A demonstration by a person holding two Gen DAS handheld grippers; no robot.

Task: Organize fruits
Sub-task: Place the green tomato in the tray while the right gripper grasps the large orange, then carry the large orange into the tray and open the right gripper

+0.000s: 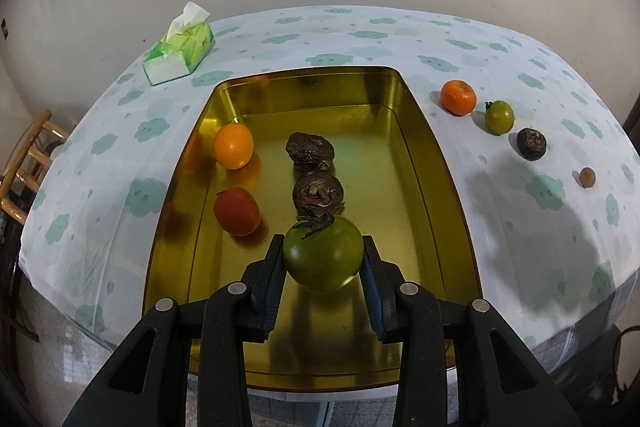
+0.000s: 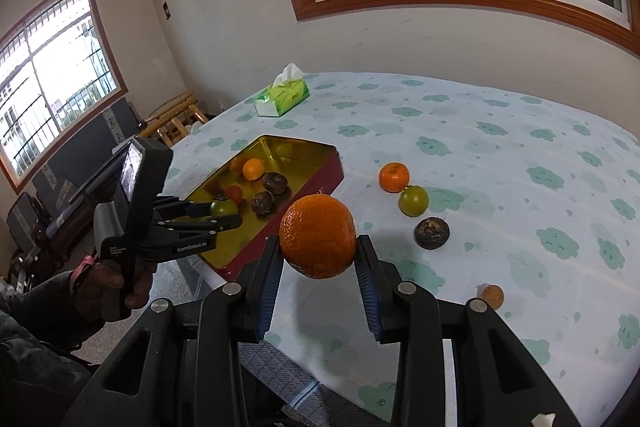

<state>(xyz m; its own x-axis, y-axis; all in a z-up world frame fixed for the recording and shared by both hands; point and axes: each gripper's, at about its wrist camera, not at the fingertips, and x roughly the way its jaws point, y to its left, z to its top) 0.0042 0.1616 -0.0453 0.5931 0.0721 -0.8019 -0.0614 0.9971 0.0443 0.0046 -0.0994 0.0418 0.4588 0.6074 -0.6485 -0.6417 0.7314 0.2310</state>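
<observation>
Left wrist: red tomato (image 1: 236, 211) plain, right wrist: apparently half-hidden.

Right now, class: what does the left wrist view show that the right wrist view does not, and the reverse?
Left only: nothing clear.
Right only: the right hand-held gripper shut on an orange; a side window; the person's hand.
Both: the tin, the left hand-held gripper shut on a green tomato, the tissue pack.
</observation>
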